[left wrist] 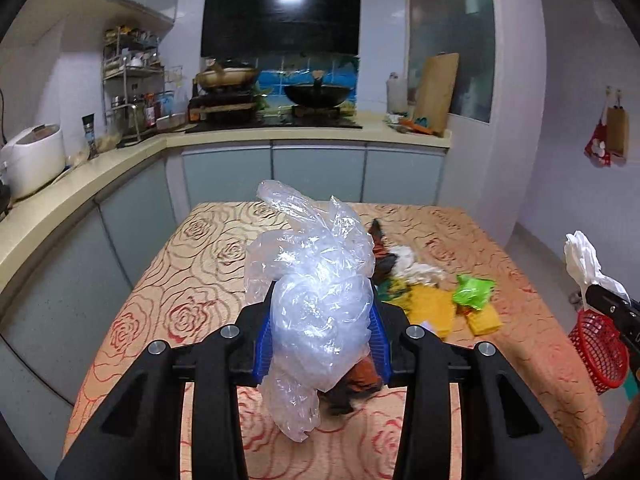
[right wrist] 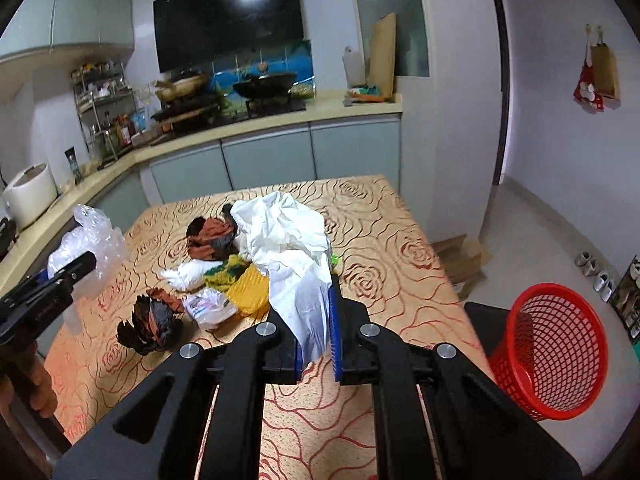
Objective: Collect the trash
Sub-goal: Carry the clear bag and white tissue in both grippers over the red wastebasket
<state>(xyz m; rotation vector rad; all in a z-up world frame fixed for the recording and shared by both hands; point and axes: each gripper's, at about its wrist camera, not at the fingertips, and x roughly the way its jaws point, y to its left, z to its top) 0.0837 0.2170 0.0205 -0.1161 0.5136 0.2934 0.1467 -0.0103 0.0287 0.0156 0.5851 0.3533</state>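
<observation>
Left wrist view: my left claw (left wrist: 322, 312) is held level above the near edge of the table (left wrist: 208, 264), pinching a crumpled clear plastic bag (left wrist: 316, 276) between its blue pads (left wrist: 264, 344); the bag bulges up past the fingertips and hangs below them. My right claw (right wrist: 316, 320), also raised over the table, is clamped on a wad of white plastic and paper (right wrist: 288, 248) that billows up toward 12 o'clock. Seen from the left wrist, that claw sits out at 3 o'clock.

More trash lies on the table between the claws: a brown and black wrapper (right wrist: 150, 322) at 9 o'clock from my right claw, a rust-coloured one (right wrist: 210, 236) at 11 o'clock, a yellow knitted cloth (right wrist: 248, 284), small white packets (right wrist: 210, 308), and a green scrap (left wrist: 474, 290).

A rose-patterned orange cloth covers the table. A red mesh basket (right wrist: 554, 350) stands on the floor at 3 o'clock. At 12 o'clock sit woks on a stove (left wrist: 276, 100) under a black hood (left wrist: 280, 16).
</observation>
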